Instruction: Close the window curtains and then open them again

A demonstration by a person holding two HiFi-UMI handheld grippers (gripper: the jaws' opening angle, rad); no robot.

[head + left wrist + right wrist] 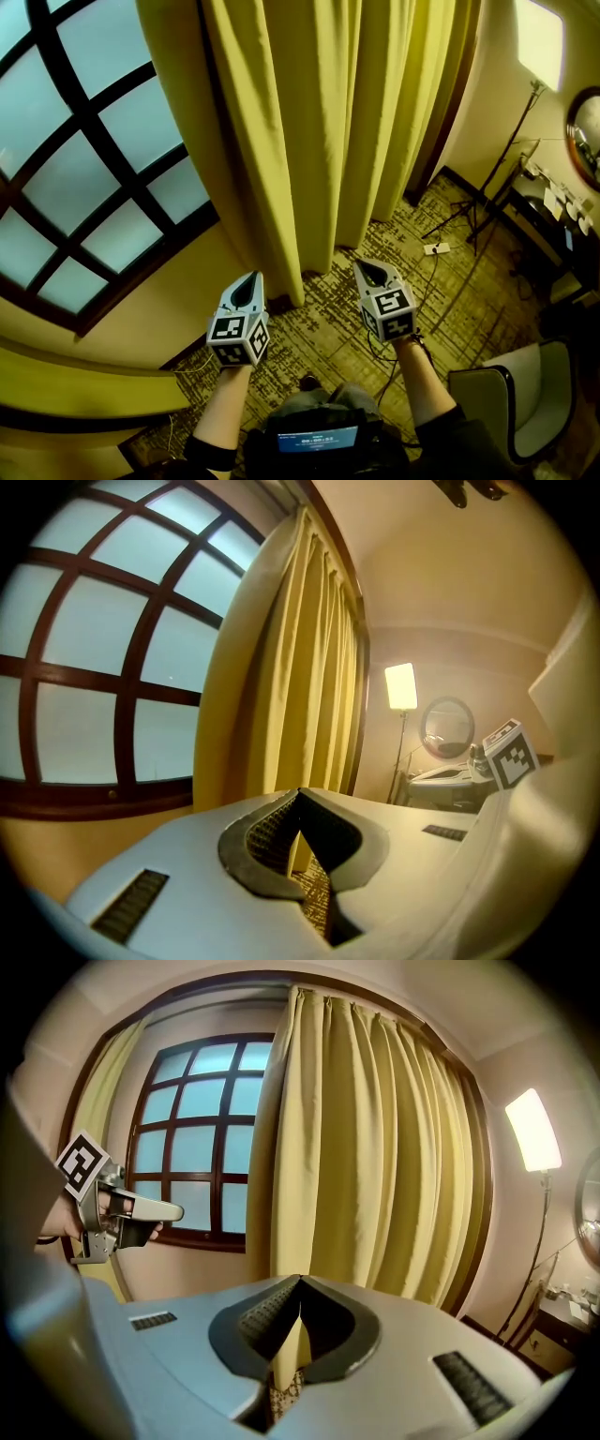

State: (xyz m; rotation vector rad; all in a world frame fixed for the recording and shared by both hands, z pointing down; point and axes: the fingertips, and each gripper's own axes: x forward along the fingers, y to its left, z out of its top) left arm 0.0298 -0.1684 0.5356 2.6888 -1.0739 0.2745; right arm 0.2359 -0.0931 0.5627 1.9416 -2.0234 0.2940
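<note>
The yellow curtain point(319, 122) hangs bunched in folds right of the dark-framed window point(84, 178), whose panes are uncovered. My left gripper point(247, 284) and right gripper point(368, 271) are held side by side low in front of the curtain's hem, apart from the cloth. Both are shut with nothing between the jaws. In the left gripper view the closed left gripper point(300, 794) points at the curtain's edge point(291, 667). The right gripper point(300, 1283) faces the curtain folds point(375, 1147), with the left gripper point(173, 1211) off to its left. A second yellow curtain point(103, 1129) hangs at the window's far side.
A lit floor lamp point(542, 37), a round mirror point(586, 136) and a desk point(553, 202) stand at the right wall. A thin stand point(487, 187) and a power strip point(436, 248) sit on the patterned carpet. A white chair point(525, 394) is at the lower right.
</note>
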